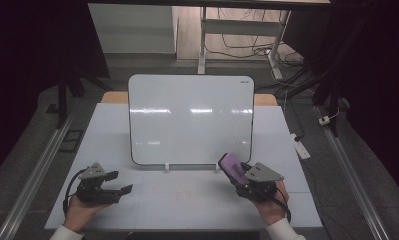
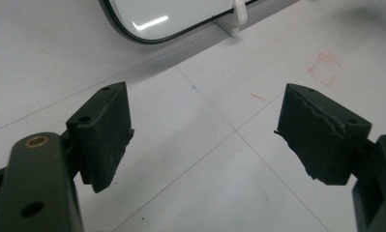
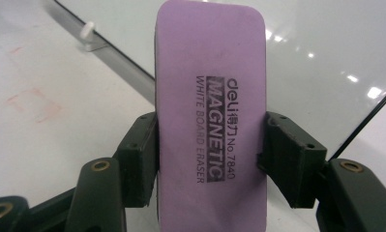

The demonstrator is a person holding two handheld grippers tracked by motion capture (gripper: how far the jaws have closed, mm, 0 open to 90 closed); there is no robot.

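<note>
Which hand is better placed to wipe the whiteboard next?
Probably the right: the right gripper already clamps the purple eraser close to the whiteboard. The left gripper is open, empty, over the table.

The high view is dim, its upper corners falling into near-black, while the pale grey table point(image 1: 187, 200) stays evenly lit. Soft horizontal glare streaks cross the glossy white rectangular whiteboard point(image 1: 191, 117). Both gripper views are brighter; the near jaws look slightly soft, and small highlights dot the board.

The left gripper point(image 2: 205, 135) holds its 2 black jaws wide apart, empty, over the white counter point(image 2: 219, 183); the whiteboard point(image 2: 156, 17) stands beyond, near faint red marks point(image 2: 325, 70).
</note>
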